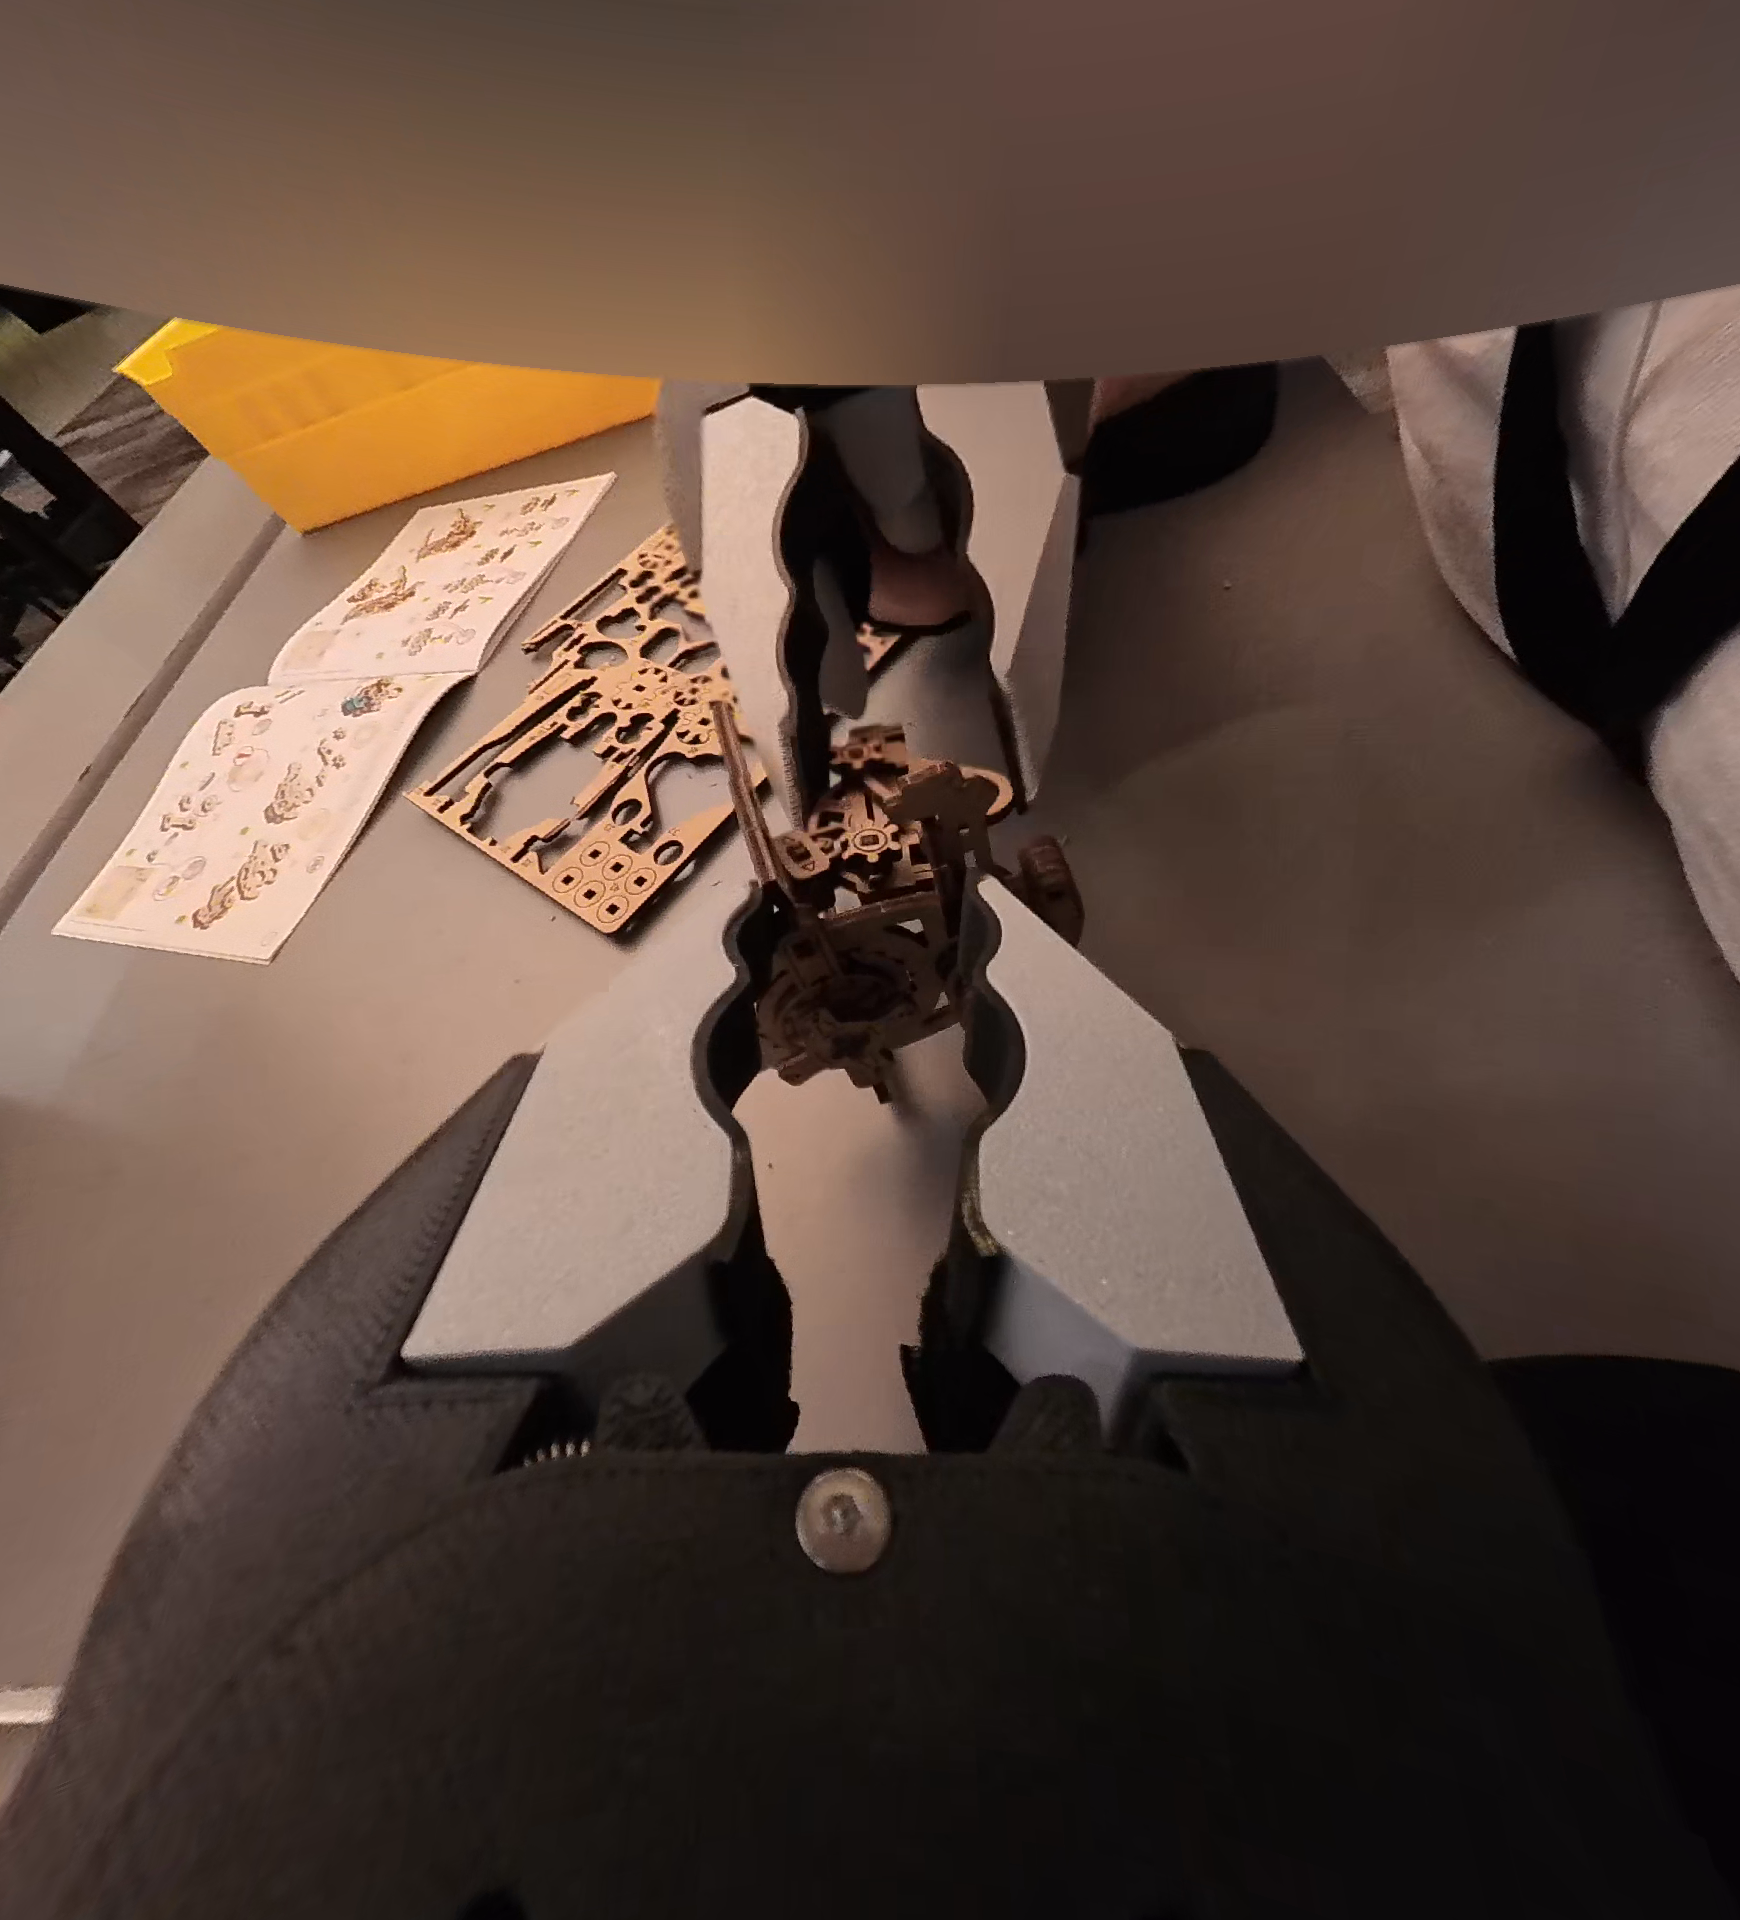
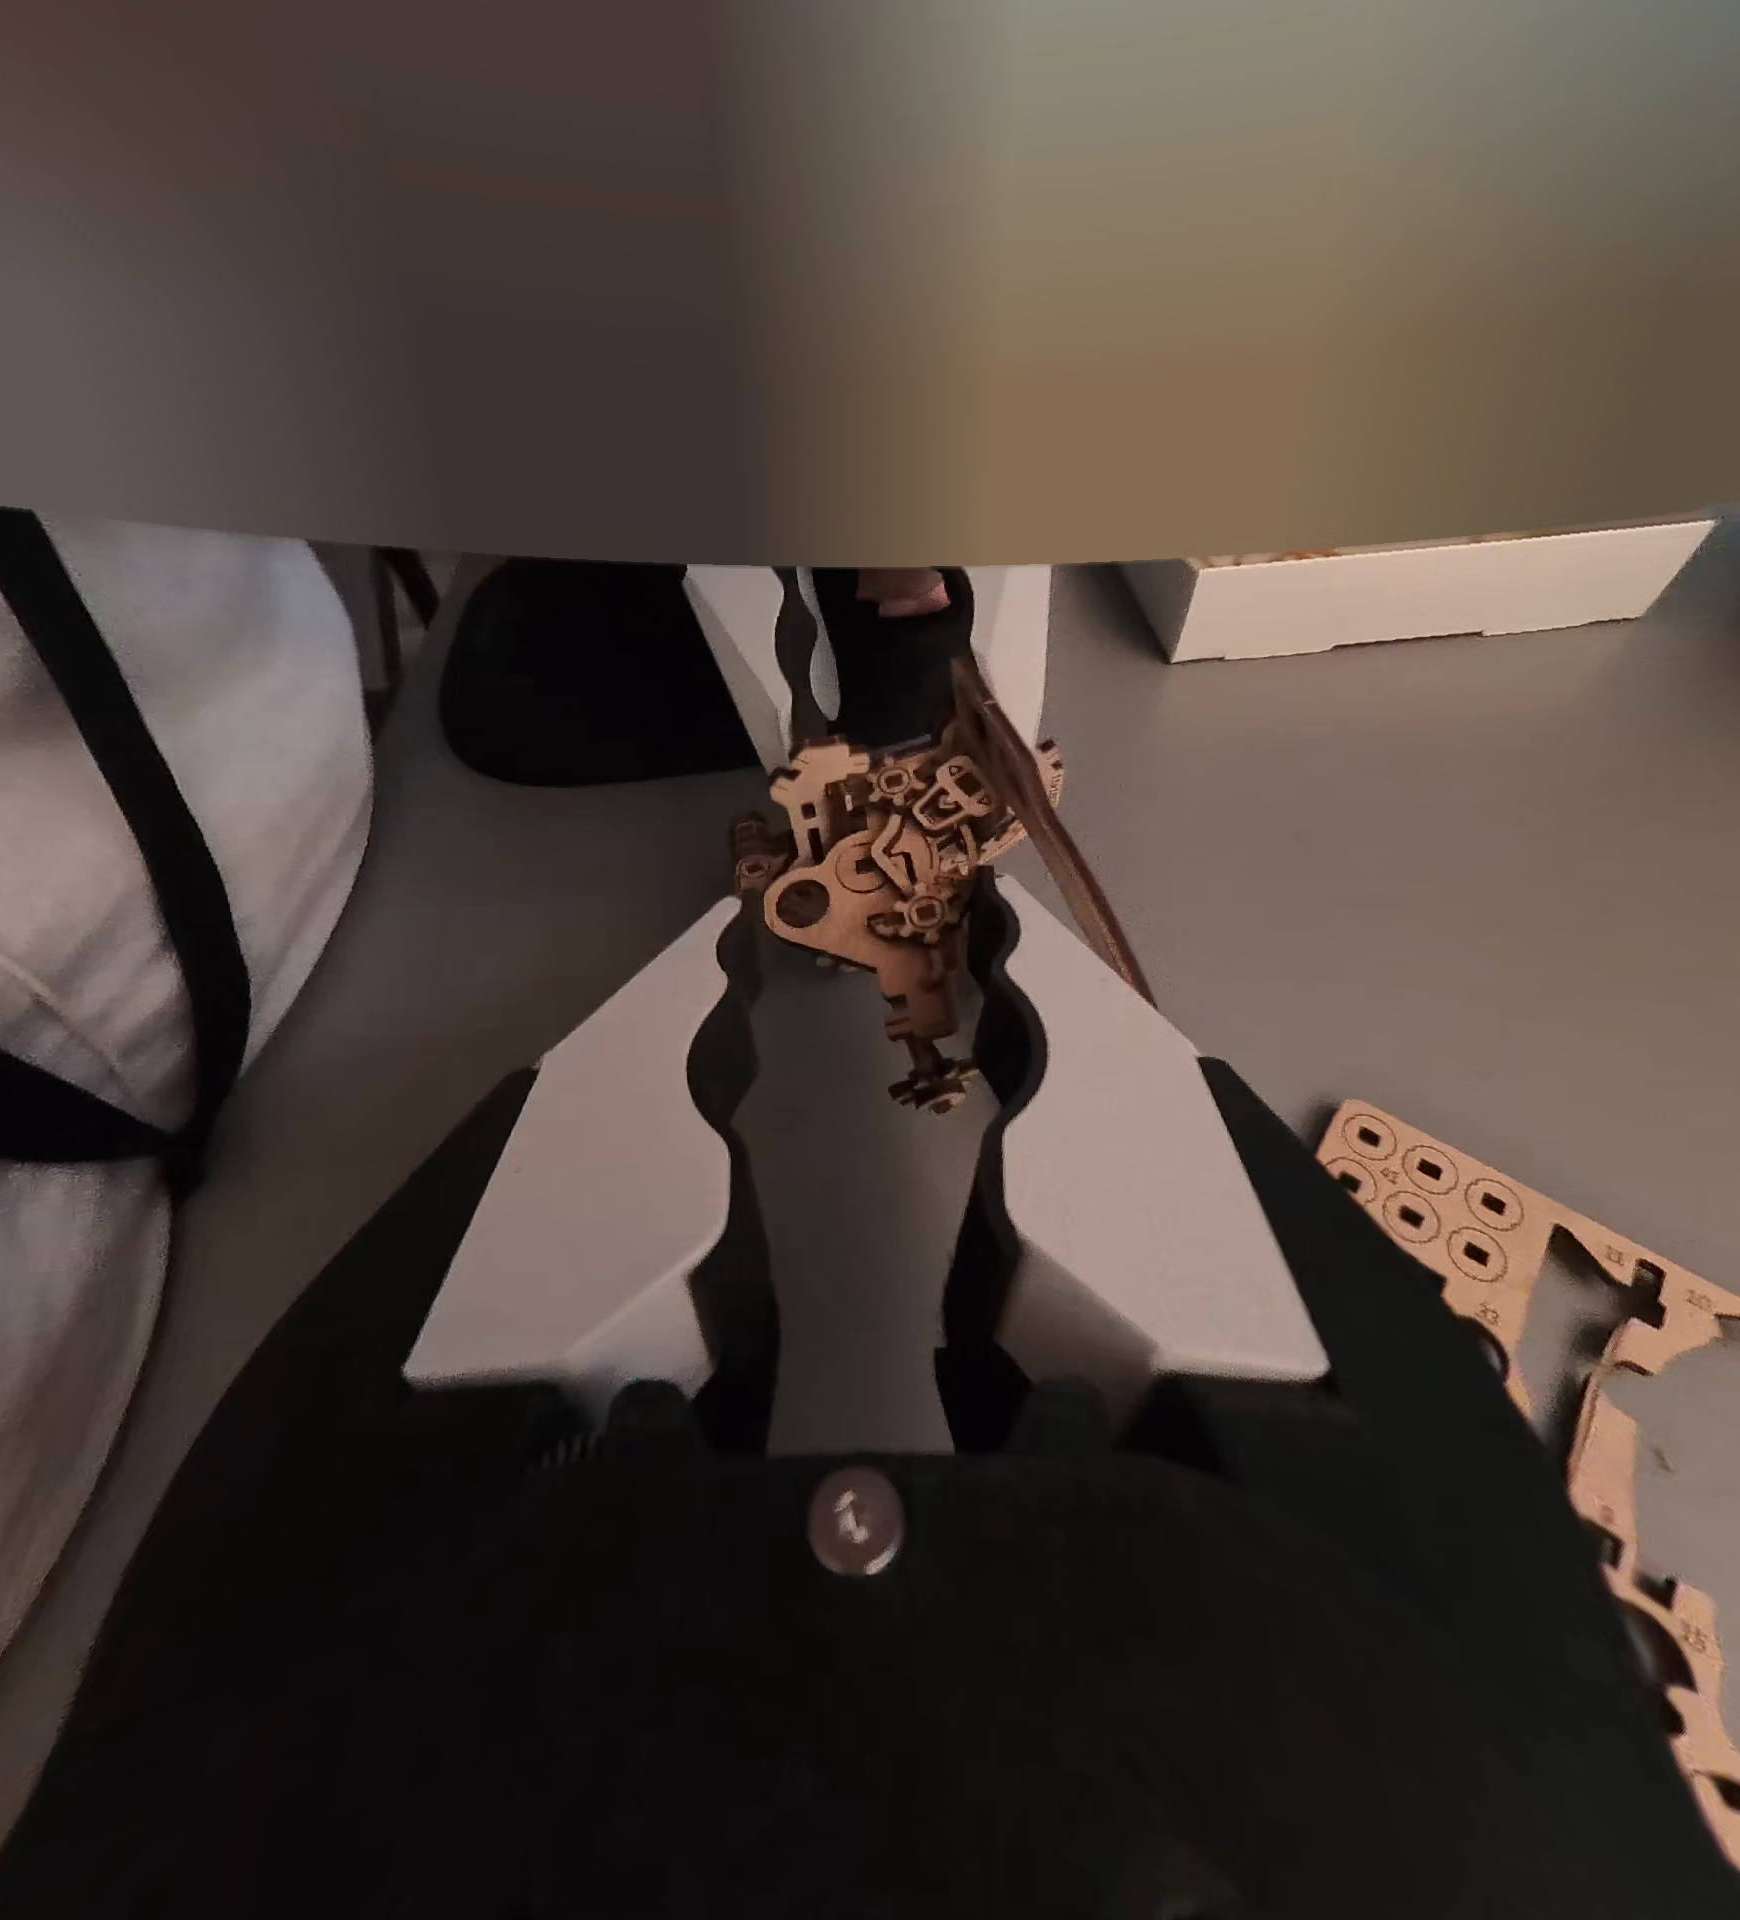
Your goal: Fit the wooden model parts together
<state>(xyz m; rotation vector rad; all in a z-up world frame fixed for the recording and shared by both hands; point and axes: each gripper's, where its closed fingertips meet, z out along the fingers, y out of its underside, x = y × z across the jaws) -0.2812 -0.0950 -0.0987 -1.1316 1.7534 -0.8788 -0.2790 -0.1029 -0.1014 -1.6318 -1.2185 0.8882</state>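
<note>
A small, partly built wooden model [image 1: 861, 977] with gears hangs above the grey table [image 1: 1365, 987]. My left gripper [image 1: 871, 904] is shut on its near end. A thin curved wooden strip [image 1: 741, 790] sticks up from the model on its left. My right gripper [image 1: 907, 795] comes in from the far side, its tips against the model's other end. In the right wrist view the model [image 2: 876, 883] sits between the tips of my right gripper [image 2: 866, 904], which is closed on it. A small axle piece [image 2: 923, 1049] hangs down between the fingers.
A punched-out wooden part sheet [image 1: 596, 769] lies left of the model and also shows in the right wrist view [image 2: 1572, 1455]. An open instruction booklet [image 1: 326, 717] and a yellow bin [image 1: 409, 426] lie farther left. A white box [image 2: 1417, 603] stands at the back. A person's white garment [image 1: 1676, 623] is close on the right. The grippers are tip to tip, or close to it.
</note>
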